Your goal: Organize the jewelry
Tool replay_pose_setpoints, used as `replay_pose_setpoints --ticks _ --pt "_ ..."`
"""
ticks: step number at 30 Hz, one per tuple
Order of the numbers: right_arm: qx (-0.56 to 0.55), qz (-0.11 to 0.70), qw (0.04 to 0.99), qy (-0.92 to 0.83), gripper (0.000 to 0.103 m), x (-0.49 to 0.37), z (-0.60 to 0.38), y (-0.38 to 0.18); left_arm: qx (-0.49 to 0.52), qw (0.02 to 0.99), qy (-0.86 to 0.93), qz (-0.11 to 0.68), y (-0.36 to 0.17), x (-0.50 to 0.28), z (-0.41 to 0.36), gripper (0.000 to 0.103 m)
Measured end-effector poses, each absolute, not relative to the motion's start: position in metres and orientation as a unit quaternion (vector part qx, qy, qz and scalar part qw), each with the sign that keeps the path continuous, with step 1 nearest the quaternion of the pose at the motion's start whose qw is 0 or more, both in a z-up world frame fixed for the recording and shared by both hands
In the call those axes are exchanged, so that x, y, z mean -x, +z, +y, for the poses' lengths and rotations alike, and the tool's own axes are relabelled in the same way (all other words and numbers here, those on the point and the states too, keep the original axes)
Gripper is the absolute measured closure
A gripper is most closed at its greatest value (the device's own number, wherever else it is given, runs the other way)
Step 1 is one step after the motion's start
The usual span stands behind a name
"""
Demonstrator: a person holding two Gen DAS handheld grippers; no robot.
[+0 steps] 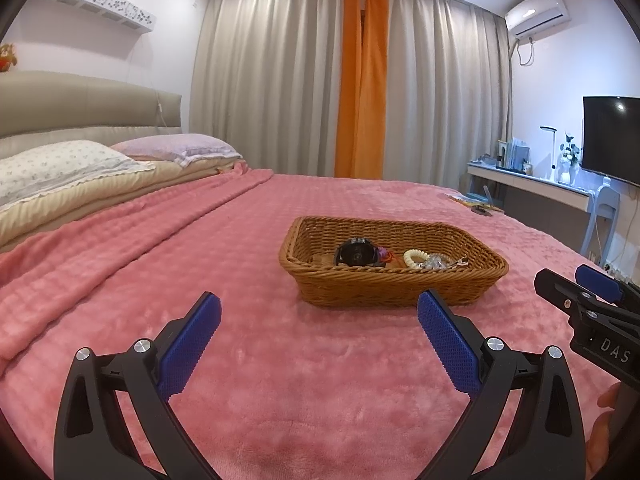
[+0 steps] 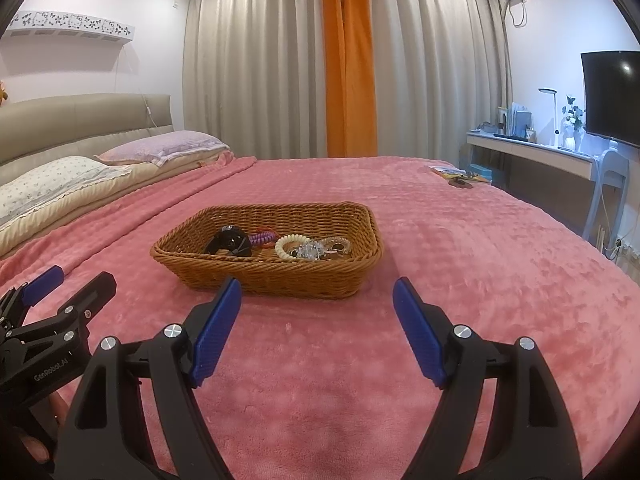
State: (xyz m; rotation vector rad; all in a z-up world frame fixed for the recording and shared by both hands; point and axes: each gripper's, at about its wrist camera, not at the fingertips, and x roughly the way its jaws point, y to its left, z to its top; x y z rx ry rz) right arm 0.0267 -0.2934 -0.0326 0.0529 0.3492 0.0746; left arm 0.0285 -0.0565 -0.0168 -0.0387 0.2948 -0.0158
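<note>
A brown wicker basket (image 1: 394, 286) (image 2: 276, 280) sits on the pink bedspread. Inside lie a black watch (image 1: 356, 254) (image 2: 230, 242), a purple braided cord (image 2: 262, 238), a cream spiral hair tie (image 1: 414, 258) (image 2: 288, 246) and clear beaded pieces (image 1: 438, 263) (image 2: 314, 250). My left gripper (image 1: 319, 308) is open and empty, short of the basket's near side. My right gripper (image 2: 318, 294) is open and empty, just short of the basket's near right corner. Each gripper shows at the edge of the other's view, the right (image 1: 576, 284) and the left (image 2: 82, 280).
The pink bedspread (image 1: 280, 380) (image 2: 460, 264) covers the bed. Pillows (image 1: 60, 168) and a headboard lie at the left. A small book and dark item (image 2: 458, 176) rest at the bed's far right edge. A desk, chair and TV (image 2: 612, 96) stand at right.
</note>
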Motion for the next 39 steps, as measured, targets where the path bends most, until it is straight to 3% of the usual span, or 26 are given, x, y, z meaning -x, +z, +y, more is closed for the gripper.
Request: replay_pose_setpoints --ticks 39 --pt "-0.013 0.169 0.985 0.043 0.029 -0.0256 -0.2905 -0.0345 0.018 0.990 -0.010 0.142 -0.0149 -0.0211 -0.0538 0.008"
